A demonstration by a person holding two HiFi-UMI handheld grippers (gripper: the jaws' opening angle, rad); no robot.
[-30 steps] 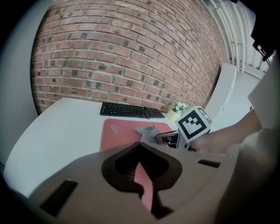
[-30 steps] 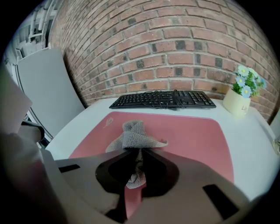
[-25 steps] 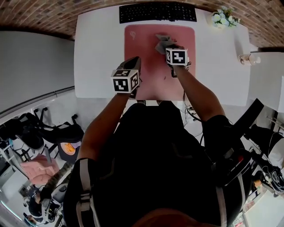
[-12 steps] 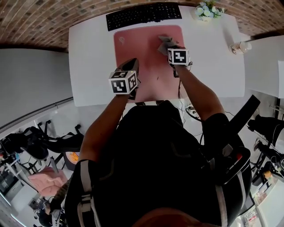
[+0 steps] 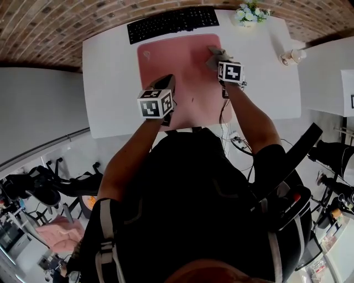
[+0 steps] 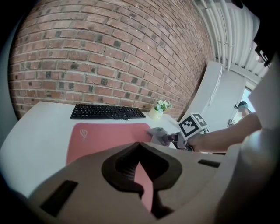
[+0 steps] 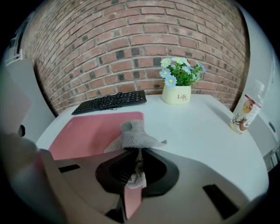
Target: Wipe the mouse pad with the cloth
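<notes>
The pink mouse pad (image 5: 177,66) lies on the white desk (image 5: 108,83) just before the keyboard. A crumpled grey cloth (image 5: 217,57) rests at the pad's far right edge, and my right gripper (image 5: 223,63) is shut on it. In the right gripper view the cloth (image 7: 133,133) bunches out of the closed jaws of the right gripper (image 7: 133,153), over the pad's right edge (image 7: 92,131). My left gripper (image 5: 163,85) hovers over the pad's near left part, jaws shut on nothing. The left gripper view shows the left gripper (image 6: 139,159), the pad (image 6: 105,135) and the cloth (image 6: 158,133).
A black keyboard (image 5: 172,22) lies along the desk's far edge. A flower pot (image 5: 249,14) stands at the far right, and a small bottle (image 5: 290,56) near the right edge. In the right gripper view the pot (image 7: 177,92) and bottle (image 7: 245,111) stand right of the cloth.
My right gripper has dragged the cloth rightward across the pad, from near its middle to its right edge. The left gripper has stayed over the pad's near left part.
</notes>
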